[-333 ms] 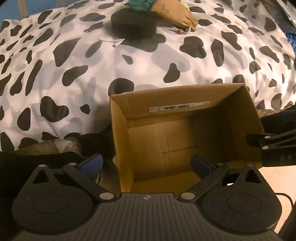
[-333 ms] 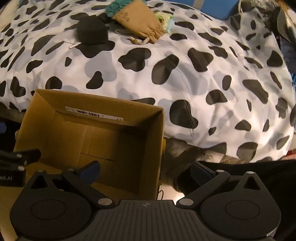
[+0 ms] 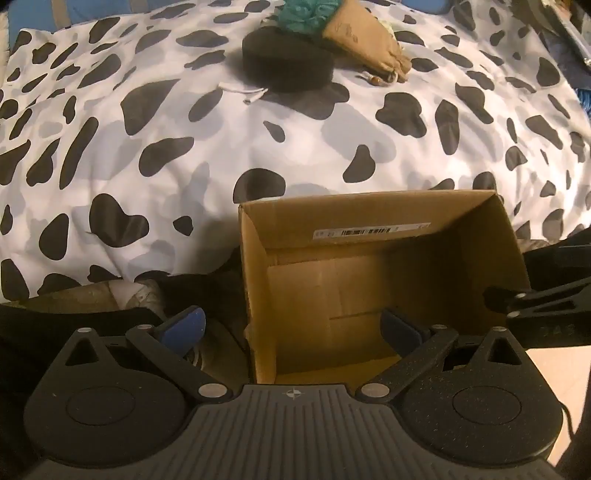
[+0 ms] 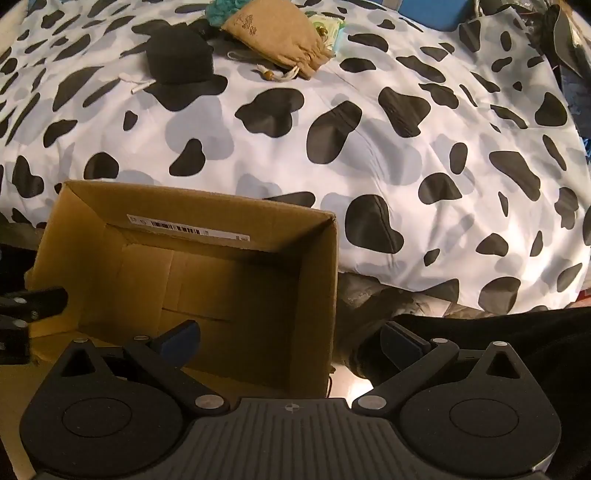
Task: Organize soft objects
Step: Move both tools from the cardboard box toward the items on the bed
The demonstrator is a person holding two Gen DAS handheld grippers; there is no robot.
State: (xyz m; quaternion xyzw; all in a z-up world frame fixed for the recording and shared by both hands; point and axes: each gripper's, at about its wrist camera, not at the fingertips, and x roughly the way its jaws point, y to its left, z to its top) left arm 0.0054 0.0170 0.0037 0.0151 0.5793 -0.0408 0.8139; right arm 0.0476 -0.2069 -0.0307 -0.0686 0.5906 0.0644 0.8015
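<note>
Soft objects (image 3: 288, 70) lie far up the bed (image 3: 184, 147); both hand-held grippers (image 3: 291, 328) (image 4: 291, 338) hang wide open, empty, over the bare box (image 3: 369, 218), ready for loading.

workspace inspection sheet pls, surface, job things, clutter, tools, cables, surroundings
surface: cow-print duvet on a bed, rumpled.
job's things: black round cushion, tan drawstring pouch and teal knitted item grouped at the far side; a pale green item partly hidden behind the pouch; open cardboard box at the near edge, nothing seen inside.
clutter: small white cord piece beside the cushion.
grippers: left tool open, empty, straddling the box's left wall; right tool open, empty, straddling its right wall.
cables: thin cord on the floor at the box's near right corner.
surroundings: dark fabric below the duvet edge, blue item at the far side, dim warm light.
</note>
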